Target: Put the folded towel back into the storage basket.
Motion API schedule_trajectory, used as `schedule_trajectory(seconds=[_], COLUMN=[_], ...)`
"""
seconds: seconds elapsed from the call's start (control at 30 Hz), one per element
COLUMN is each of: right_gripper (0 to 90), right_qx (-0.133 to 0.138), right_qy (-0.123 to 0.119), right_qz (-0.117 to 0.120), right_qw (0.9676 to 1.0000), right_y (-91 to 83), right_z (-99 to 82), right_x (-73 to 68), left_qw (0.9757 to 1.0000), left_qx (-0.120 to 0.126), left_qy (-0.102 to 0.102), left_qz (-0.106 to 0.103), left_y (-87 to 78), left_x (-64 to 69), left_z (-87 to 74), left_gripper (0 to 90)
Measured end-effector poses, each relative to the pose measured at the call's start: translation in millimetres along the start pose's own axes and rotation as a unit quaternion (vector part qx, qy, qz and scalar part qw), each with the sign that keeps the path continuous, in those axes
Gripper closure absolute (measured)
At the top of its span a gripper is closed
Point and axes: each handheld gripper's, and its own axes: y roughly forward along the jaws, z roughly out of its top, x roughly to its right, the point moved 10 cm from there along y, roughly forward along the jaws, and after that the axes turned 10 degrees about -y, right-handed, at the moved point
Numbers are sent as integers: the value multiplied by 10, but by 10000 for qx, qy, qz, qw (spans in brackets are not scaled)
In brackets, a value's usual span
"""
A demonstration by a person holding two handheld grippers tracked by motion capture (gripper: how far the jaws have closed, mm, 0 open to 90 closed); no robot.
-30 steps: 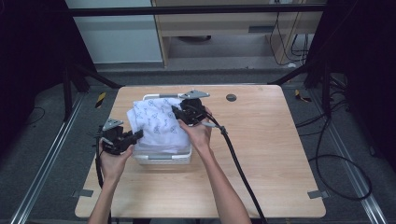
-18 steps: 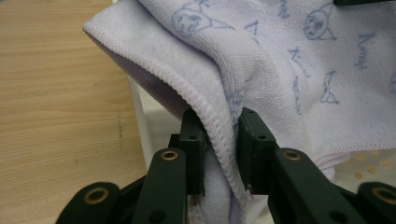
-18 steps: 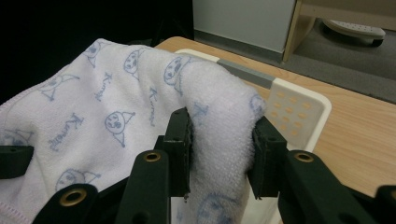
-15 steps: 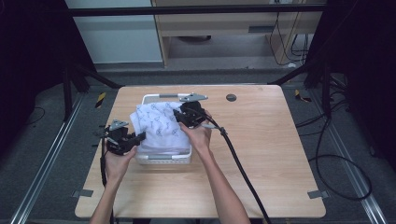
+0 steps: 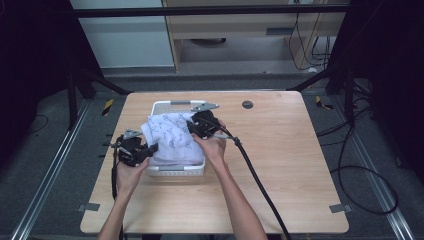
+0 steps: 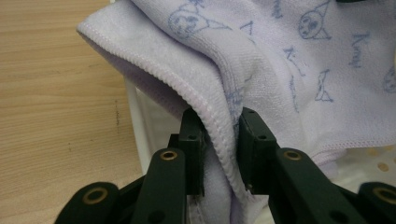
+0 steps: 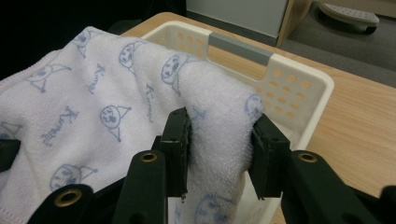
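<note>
Lowering towel (image 5: 172, 140) into white basket (image 5: 175, 106) on surface (image 5: 280, 165): your left claw (image 6: 219, 140) clamped on hem, right claw (image 7: 219, 144) easing apart around thick fold. Towel mostly in, corners draped over rim; release and tuck-in left.

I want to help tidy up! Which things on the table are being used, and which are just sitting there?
Being used:
- towel, pinched by the left gripper and the right gripper
- white basket under the towel

Just sitting there:
- grey three-cornered plate on the basket's far rim
- dark round spot in the tabletop
</note>
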Motion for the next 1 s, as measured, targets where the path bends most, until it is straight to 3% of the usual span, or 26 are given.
schedule_trajectory(seconds=[0.3, 0.5, 0.77, 1.0], right_gripper=[627, 618, 590, 510], right_qx=[-180, -280, -83, 179], right_qy=[-75, -130, 3, 73], right_qz=[-63, -184, -157, -54], right_qw=[9998, 9994, 9998, 9998], right_y=[47, 60, -54, -292], right_z=[-65, -96, -63, -6], right_x=[4, 41, 86, 124], left_qw=[9999, 9999, 9990, 9971], left_qx=[-107, -19, 445, 749], left_qy=[82, 99, 22, 5], left_qz=[67, 117, 47, -124], left_y=[57, 57, -138, -327], left_x=[-13, -30, -59, -26], left_z=[-30, -9, 154, 249], left_gripper=[701, 605, 528, 462])
